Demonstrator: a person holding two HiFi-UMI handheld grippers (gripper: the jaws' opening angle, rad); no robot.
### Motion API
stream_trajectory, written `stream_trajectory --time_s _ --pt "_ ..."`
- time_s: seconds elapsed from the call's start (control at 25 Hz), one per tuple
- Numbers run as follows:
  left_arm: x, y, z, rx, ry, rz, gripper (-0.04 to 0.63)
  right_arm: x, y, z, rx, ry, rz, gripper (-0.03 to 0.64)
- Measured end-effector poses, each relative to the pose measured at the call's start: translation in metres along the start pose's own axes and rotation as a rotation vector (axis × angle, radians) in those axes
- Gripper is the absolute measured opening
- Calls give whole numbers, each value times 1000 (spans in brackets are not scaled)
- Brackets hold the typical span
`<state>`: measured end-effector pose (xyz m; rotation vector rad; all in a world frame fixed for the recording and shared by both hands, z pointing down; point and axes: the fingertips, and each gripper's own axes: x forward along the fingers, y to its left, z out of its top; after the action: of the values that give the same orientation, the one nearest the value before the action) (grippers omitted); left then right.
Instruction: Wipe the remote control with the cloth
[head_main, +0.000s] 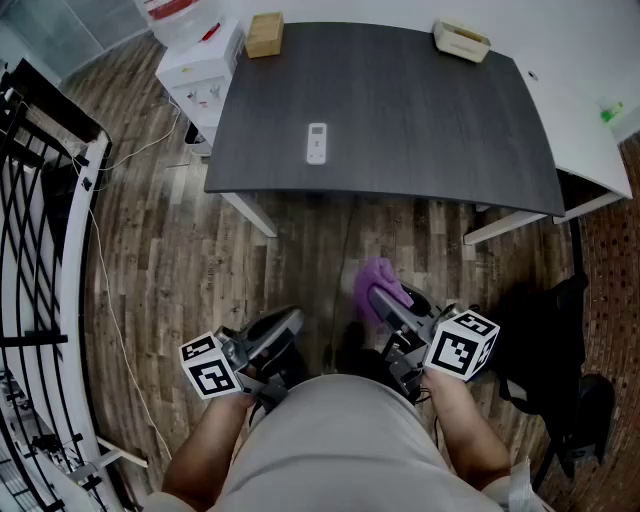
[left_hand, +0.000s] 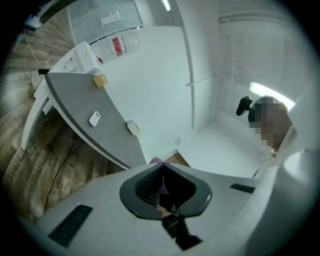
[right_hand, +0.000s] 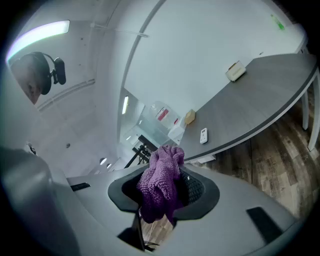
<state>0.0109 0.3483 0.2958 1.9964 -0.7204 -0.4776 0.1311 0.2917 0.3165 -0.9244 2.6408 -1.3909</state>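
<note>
Floor laid in brown wood-look planks. Dark grey tabletop with curved front edge and white legs seen across upper centre, white table beside it at upper right. White water dispenser at upper left, black metal railing along left edge. Plain white walls. Bright ceiling light strip seen upper left in right gripper view.
</note>
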Motion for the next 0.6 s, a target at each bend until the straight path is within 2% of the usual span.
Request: stream_trajectory --time_s 0.2,0.4,0.6 --pt "35 9 8 8 -43 60 6 -7 -31 16 12 37 -7 130" --pt "47 21 22 34 -73 104 6 -5 -52 27 33 48 -32 129" --pt "58 38 51 25 -110 86 6 6 -63 39 48 48 -37 130"
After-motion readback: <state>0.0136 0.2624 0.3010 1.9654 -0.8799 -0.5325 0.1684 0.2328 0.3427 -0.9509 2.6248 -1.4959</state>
